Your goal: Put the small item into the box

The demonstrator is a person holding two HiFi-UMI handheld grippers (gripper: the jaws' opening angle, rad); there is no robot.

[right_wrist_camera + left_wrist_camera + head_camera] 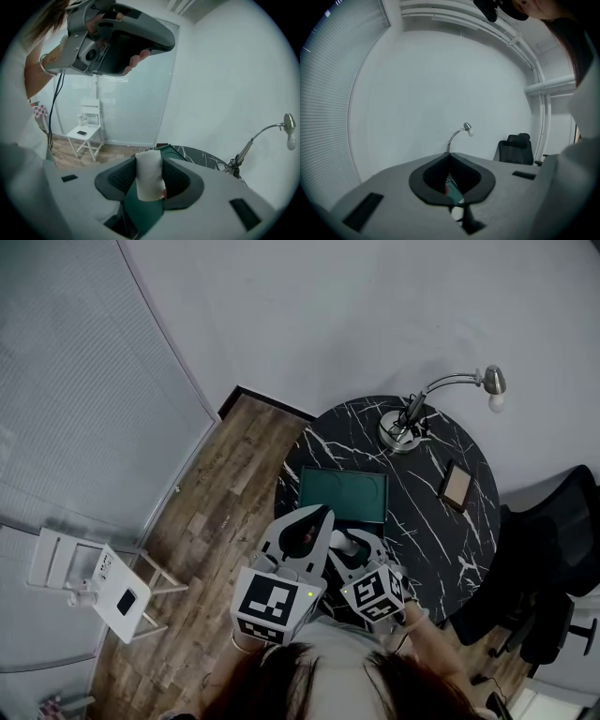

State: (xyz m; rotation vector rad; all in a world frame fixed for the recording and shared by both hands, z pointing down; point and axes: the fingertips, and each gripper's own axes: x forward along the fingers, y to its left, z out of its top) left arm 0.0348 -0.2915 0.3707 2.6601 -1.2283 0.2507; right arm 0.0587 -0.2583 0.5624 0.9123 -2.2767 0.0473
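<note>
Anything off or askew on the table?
Nothing stands out. The green open box lies flat on the round black marble table, the silver gooseneck lamp stands upright, nothing spilled.

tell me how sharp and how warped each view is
Head view: dim, flat light, mild bending at the edges, lamp and table sharp. Left gripper view: strong fisheye, black corners, near jaws soft, chair clear. Right gripper view: same fisheye, roll fairly sharp, blinds bright.

A gooseneck lamp (397, 435) is set at the marble table's (422, 517) twelve o'clock, a flat brown rectangle (457, 485) at two; a black office chair (553, 549) is seen at four.
</note>
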